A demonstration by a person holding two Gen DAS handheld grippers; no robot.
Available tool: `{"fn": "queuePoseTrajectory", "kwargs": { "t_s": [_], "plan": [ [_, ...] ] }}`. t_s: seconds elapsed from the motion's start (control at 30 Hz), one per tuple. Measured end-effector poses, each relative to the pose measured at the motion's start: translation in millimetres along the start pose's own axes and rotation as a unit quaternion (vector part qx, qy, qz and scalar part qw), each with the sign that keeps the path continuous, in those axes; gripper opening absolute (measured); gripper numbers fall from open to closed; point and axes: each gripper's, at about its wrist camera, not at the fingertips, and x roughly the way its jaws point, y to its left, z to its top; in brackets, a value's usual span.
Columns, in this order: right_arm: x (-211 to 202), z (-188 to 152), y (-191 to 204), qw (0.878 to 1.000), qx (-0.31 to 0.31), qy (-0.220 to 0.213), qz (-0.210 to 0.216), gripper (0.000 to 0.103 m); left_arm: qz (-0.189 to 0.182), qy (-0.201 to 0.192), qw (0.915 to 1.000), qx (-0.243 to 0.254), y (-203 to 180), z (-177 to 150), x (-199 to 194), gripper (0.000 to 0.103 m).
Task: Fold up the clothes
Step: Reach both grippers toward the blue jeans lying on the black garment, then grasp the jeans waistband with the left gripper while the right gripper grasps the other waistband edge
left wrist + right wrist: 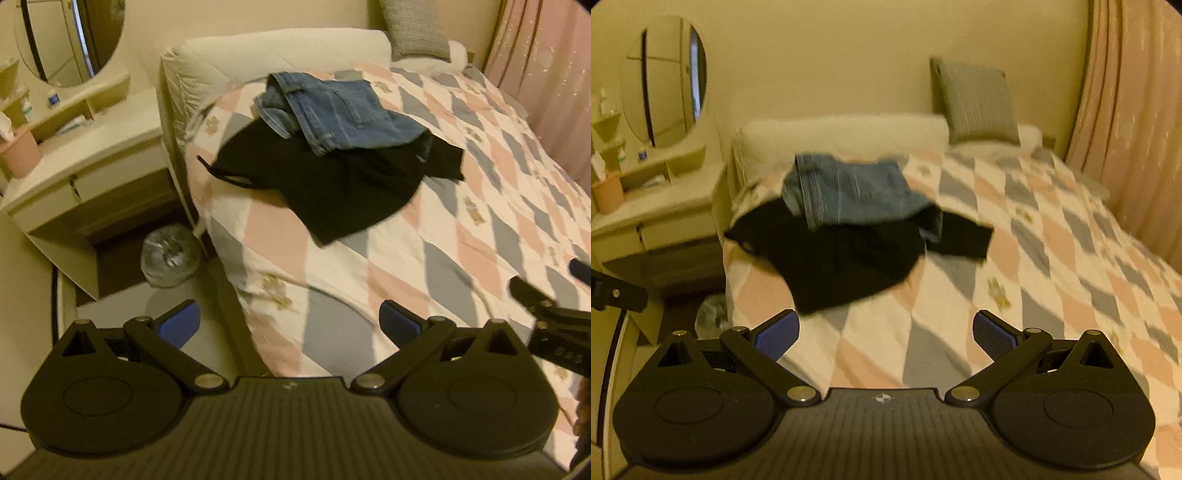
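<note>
Blue jeans (332,110) (849,192) lie crumpled on top of a black garment (325,181) (842,254), both near the head end of the bed's left side. My left gripper (290,325) is open with nothing between its blue pads, hovering above the bed's near left corner, well short of the clothes. My right gripper (884,334) is also open and holds nothing, above the quilt in front of the black garment. Part of the right gripper's body (554,325) shows at the right edge of the left wrist view. Both views are blurred.
The bed carries a pink, grey and white diamond quilt (461,229) (1052,258), a white headboard cushion (280,51) and a grey pillow (975,103). Left of the bed stand a dressing table (85,155) with an oval mirror (70,37), a pink cup (18,151) and a bagged bin (170,258). Pink curtains (1137,129) hang on the right.
</note>
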Motion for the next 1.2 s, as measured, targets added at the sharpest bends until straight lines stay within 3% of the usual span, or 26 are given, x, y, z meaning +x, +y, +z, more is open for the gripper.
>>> {"fn": "queuePoseTrajectory", "kwargs": {
  "t_s": [0.1,0.3,0.37,0.43,0.5,0.57,0.67,0.8,0.9,0.97,1.0,1.03,1.07,1.2],
  "plan": [
    [19.0,4.8,6.3,1.000,-0.015,0.002,0.003,0.103,-0.002,0.017,0.9999,0.003,7.0,6.2,18.8,0.102],
    [82.1,13.5,24.2,0.996,-0.064,0.055,-0.017,0.100,-0.019,0.039,0.9991,0.003,29.9,38.5,74.2,0.102],
    [107.8,19.1,30.6,0.994,-0.084,0.067,-0.021,0.090,-0.031,0.044,0.9985,0.007,39.0,52.2,95.7,0.102],
    [134.8,25.9,37.5,0.991,-0.110,0.077,-0.022,0.063,-0.038,0.048,0.9980,0.014,47.8,70.2,120.8,0.101],
    [167.0,34.9,46.5,0.984,-0.153,0.082,-0.026,0.046,-0.041,0.049,0.9977,0.023,55.8,90.8,146.8,0.097],
    [200.2,43.9,60.0,0.975,-0.206,0.072,-0.038,0.042,-0.054,0.058,0.9965,0.025,61.1,106.1,172.8,0.096],
    [250.5,56.6,81.5,0.955,-0.285,0.053,-0.055,0.042,-0.070,0.065,0.9946,0.039,67.4,131.2,209.7,0.093],
    [313.7,66.5,106.5,0.918,-0.389,0.027,-0.069,0.049,-0.070,0.057,0.9926,0.081,72.4,171.2,248.6,0.090],
    [354.0,61.9,118.5,0.883,-0.463,0.022,-0.075,0.051,-0.071,0.050,0.9907,0.105,77.9,198.5,273.9,0.089],
    [377.3,55.7,124.2,0.853,-0.515,0.023,-0.083,0.053,-0.070,0.048,0.9900,0.112,81.7,215.0,290.8,0.088],
    [385.7,53.6,124.6,0.841,-0.535,0.027,-0.080,0.044,-0.068,0.052,0.9898,0.114,84.3,221.2,299.7,0.088],
    [389.2,57.5,122.8,0.840,-0.537,0.031,-0.069,0.027,-0.068,0.055,0.9896,0.114,86.3,227.2,307.5,0.088],
    [388.5,69.2,117.5,0.857,-0.512,0.039,-0.051,0.021,-0.069,0.057,0.9893,0.115,88.2,232.8,314.6,0.088],
    [370.4,138.5,70.5,0.953,-0.302,0.035,0.006,0.012,-0.082,0.054,0.9878,0.121,94.0,251.2,333.9,0.087]
  ]
}}
